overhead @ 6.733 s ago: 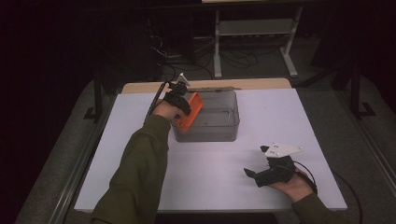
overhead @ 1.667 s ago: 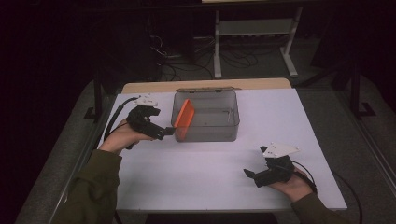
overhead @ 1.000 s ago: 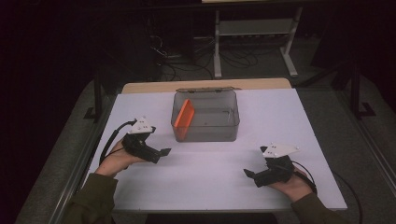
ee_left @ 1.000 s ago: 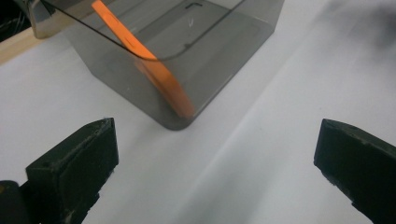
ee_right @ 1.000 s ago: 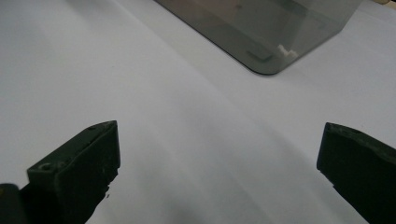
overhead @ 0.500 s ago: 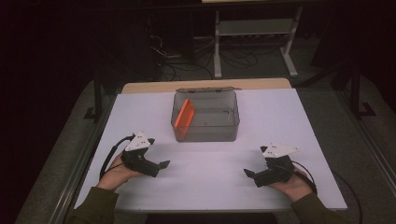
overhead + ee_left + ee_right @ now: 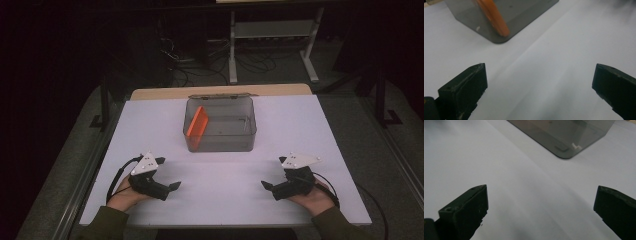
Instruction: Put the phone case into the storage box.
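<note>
Orange plastic, flat and roughly rectangular, was seen as a card-like piece (image 7: 196, 127) standing on edge inside a smoky grey translucent box (image 7: 220, 126). The piece was leaned against the box's nine-o'clock wall, tilted rather than upright, its lower end at the near corner of the box. In the left gripper view its rounded lower edge (image 7: 494, 17) was seen through the box's near wall, resting close to the rounded corner of the box (image 7: 499, 27). The rest of the box's floor looked bare apart from a small pale mark near one corner, seen in the right gripper view (image 7: 575, 145); what it was could not be told.

The box was placed toward twelve o'clock on the white counter (image 7: 225, 180), at the middle of its width.

The left gripper (image 7: 172, 186) was held at about seven o'clock on the counter, well apart from the box, with its fingers (image 7: 464, 87) spread wide and nothing between them. The right gripper (image 7: 265, 185) was held at about five o'clock, likewise well apart from the box, its fingers (image 7: 464, 207) also spread wide over bare counter. The two grippers were pointed toward each other, each gripped from below by a hand.
</note>
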`<state>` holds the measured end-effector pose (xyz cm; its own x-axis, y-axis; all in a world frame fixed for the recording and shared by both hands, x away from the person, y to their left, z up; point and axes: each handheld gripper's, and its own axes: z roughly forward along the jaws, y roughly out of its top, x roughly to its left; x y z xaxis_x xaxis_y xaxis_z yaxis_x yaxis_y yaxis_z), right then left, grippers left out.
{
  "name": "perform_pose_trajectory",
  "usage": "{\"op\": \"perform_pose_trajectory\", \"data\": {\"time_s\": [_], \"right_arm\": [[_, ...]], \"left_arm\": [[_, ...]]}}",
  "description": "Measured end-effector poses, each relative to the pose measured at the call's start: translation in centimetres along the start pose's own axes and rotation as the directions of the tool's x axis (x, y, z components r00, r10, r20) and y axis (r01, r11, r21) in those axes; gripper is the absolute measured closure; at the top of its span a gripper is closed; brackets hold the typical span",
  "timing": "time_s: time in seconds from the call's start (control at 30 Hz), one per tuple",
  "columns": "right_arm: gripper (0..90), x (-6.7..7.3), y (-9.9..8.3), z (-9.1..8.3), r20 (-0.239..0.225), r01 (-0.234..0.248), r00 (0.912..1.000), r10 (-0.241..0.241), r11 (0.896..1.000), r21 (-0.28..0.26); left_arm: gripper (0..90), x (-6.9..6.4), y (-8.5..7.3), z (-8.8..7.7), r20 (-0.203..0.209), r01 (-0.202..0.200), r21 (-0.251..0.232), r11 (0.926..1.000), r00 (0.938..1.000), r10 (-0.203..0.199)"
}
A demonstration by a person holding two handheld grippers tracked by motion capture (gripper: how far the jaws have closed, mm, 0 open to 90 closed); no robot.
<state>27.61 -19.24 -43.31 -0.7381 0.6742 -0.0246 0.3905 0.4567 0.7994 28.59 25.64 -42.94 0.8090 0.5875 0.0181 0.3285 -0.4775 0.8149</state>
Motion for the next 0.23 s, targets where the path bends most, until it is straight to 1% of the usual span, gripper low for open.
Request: {"op": "perform_pose_trajectory", "data": {"time_s": [0.1,0.17,0.23], "right_arm": [[0.0,-0.04,-0.02,-0.01,0.001,0.001,1.0000,-0.001,1.000,-0.001],[0.0,-0.01,-0.03,0.04,0.000,-0.002,1.0000,0.002,1.000,0.003],[0.0,-0.02,-0.03,0.09,-0.001,0.000,1.0000,0.000,1.000,0.006]], "left_arm": [[0.0,0.18,-0.41,-0.11,0.006,0.012,-0.004,0.9999,0.9999,-0.012],[0.0,0.27,-0.49,-0.16,0.003,0.014,-0.004,0.9999,0.9999,-0.014],[0.0,0.35,-0.57,-0.12,0.000,0.027,-0.003,0.9996,0.9996,-0.027]]}}
